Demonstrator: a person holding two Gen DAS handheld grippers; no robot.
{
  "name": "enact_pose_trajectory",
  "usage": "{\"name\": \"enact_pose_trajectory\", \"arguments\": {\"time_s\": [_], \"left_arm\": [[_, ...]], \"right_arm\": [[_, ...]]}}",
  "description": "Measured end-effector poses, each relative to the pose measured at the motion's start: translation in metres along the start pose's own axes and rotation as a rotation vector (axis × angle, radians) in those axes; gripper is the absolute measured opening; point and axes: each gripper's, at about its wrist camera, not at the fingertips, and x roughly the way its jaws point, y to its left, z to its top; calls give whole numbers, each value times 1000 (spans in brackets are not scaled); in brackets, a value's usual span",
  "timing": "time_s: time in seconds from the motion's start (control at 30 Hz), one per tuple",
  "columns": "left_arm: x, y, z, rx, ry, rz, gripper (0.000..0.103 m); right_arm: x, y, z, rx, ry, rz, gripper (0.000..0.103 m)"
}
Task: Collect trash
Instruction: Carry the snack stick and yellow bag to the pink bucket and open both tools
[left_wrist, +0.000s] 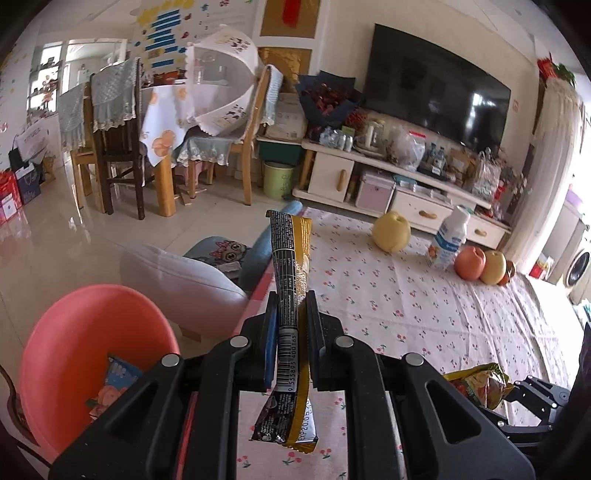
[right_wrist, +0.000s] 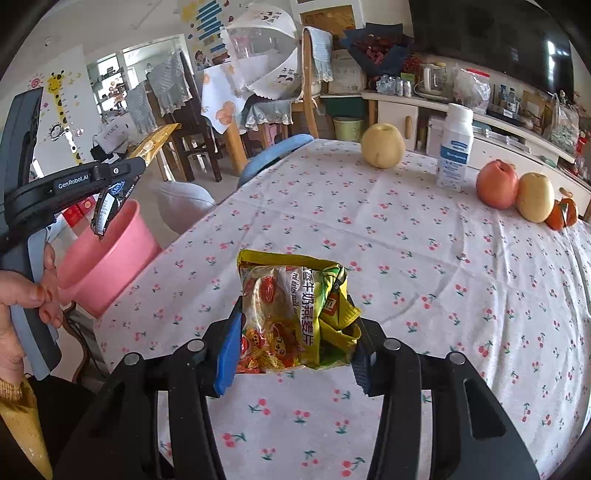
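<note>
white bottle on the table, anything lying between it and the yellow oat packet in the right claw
Nothing: in the right wrist view only bare cherry-print tablecloth lies between the white plastic bottle and the crumpled yellow oat packet gripped by the right claw.

On the cherry-print bench (right_wrist: 406, 258) stand a yellow pear (right_wrist: 382, 146), a white bottle (right_wrist: 455, 147), a red apple (right_wrist: 496, 183), another pear (right_wrist: 534, 196) and a small orange fruit (right_wrist: 561, 214).

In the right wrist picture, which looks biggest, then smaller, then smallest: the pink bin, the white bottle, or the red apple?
Largest to smallest, as they look:
1. Pink plastic bin
2. Tall white plastic bottle with blue label
3. Round red apple

The bin sits nearer the camera, so it looks extra big. The bottle is taller than the apple but thinner, so those two are close.
</note>
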Motion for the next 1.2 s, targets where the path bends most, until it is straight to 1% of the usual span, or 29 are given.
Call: {"name": "enact_pose_trajectory", "arguments": {"time_s": [0.1,0.3,0.5,0.83,1.0,1.1,1.2], "left_arm": [[-5,12,2,-27,-12,4,15],[-11,36,5,-78,-31,23,15],[-22,66,8,-132,-54,61,15],[-39,135,5,-261,-73,178,15],[-43,164,1,-329,-71,205,15],[-43,177,-3,-366,-67,210,15],[-42,185,-4,-390,-66,211,16]], "right_arm": [[0,11,5,-13,-5,7,50],[0,42,22,-31,-26,55,50],[8,86,42,-82,-35,107,50],[26,165,75,-169,-45,201,50],[37,208,79,-236,-36,237,50],[47,232,78,-279,-23,248,51],[58,250,76,-296,-13,258,51]]}}
